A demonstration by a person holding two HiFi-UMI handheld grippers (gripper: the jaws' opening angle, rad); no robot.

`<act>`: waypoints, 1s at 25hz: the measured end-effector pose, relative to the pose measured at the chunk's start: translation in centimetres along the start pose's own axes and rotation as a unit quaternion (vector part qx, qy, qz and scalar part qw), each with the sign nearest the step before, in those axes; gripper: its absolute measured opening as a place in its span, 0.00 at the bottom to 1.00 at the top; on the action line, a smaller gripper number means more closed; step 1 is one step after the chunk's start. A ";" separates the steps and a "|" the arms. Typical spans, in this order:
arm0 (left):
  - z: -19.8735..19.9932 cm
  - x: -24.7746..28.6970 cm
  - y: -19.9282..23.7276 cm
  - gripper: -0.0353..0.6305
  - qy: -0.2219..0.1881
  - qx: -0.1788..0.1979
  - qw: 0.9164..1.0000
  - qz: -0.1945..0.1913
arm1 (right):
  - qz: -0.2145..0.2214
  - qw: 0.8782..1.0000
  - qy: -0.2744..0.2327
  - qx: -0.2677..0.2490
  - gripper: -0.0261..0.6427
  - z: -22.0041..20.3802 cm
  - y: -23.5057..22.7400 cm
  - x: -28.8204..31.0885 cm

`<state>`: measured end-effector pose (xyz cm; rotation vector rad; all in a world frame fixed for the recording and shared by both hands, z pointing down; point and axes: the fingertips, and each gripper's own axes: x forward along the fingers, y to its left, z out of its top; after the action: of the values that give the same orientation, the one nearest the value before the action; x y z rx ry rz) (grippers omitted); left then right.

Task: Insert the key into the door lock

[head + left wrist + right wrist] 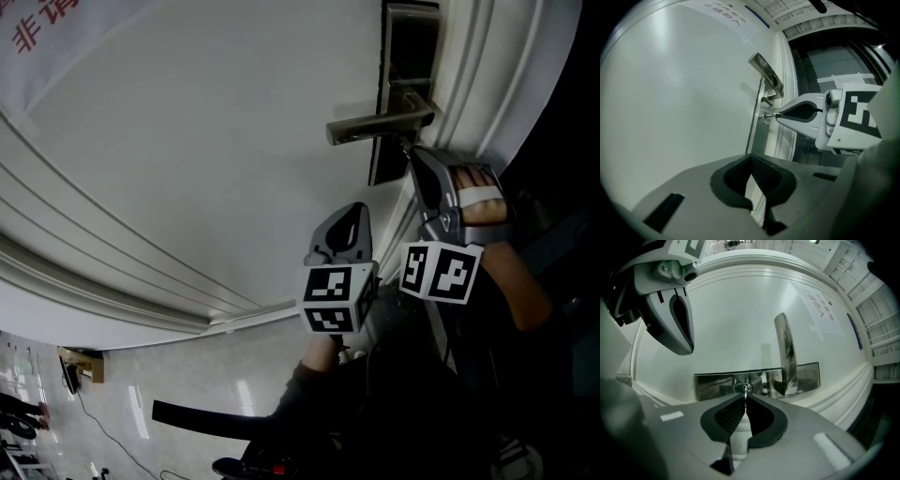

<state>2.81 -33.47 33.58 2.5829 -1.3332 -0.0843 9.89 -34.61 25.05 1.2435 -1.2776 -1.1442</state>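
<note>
White door (187,141) fills the head view, its handle (380,124) just above the right hand-held gripper (412,155). In the left gripper view, the left hand-held gripper (752,159) is closed and empty, apart from the door. In the right gripper view, the jaws pinch the key (746,393), its tip at the lock (743,388) beside the handle.

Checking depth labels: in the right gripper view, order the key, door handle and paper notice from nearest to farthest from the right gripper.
1. Key, between the right gripper's shut jaws, at the lock.
2. Handle, up and right of the jaws.
3. Notice, far upper right on the door.
</note>
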 end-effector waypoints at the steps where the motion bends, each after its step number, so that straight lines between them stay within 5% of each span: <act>1: -0.1 0.0 0.1 0.05 0.000 0.000 1.000 0.001 | 0.000 1.000 0.001 0.000 0.06 0.0 0.0 0.0; 25: 0.1 -0.7 0.0 0.05 -0.009 -0.007 1.000 0.005 | -0.004 1.000 0.002 -0.009 0.06 0.1 -0.1 0.0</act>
<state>2.43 -32.93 33.40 2.5706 -1.3469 -0.1147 9.80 -34.60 24.91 1.2381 -1.2585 -1.1548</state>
